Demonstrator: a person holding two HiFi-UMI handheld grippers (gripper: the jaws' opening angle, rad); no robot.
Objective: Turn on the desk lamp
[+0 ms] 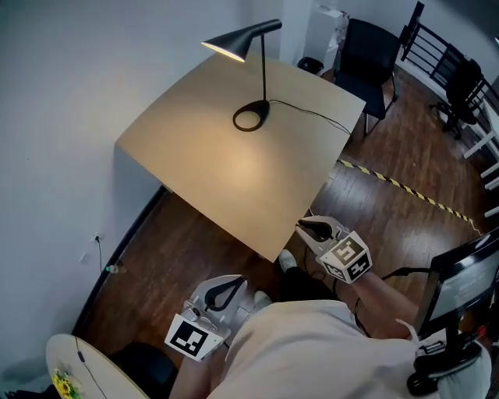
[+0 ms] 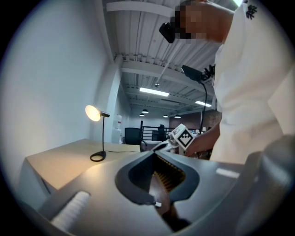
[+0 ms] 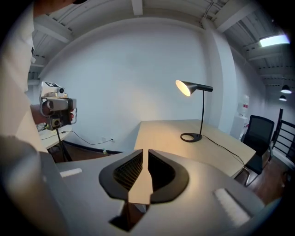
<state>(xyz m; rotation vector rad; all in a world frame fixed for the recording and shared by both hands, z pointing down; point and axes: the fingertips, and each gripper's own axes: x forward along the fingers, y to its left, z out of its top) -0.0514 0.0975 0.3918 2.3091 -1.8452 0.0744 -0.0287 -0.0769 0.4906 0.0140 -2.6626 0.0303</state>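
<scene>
Lamp [image 1: 238,43] lit, blk, ring base on desk [image 1: 234,171].

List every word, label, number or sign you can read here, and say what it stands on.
No text here can be read.
Black-and-white marker cubes: square patterns only, no letters.
Dark emblem on the white shirt: too blurred to read.
Lit flat monitor screen: contents too small to read.
Black metal desk lamp: no label visible.
</scene>
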